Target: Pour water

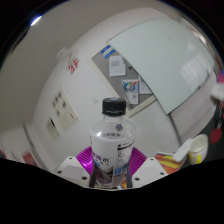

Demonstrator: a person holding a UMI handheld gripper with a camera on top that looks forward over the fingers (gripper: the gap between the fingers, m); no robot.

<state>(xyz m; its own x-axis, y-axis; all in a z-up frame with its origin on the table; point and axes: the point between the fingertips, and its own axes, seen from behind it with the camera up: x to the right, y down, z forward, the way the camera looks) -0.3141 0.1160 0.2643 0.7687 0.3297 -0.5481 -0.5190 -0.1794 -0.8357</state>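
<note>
A clear plastic water bottle (112, 145) with a black cap and a white label stands upright between my fingers. Both magenta pads (85, 156) press against its sides, so my gripper (111, 167) is shut on it. The bottle is lifted, with a wall behind it and no surface showing under it. Its base is hidden below the fingers.
Behind the bottle is a white wall with a whiteboard (160, 65), pinned papers (118, 66) and a switch panel (62, 110). A yellowish cup (199, 150) sits low at the right, beside a few coloured things.
</note>
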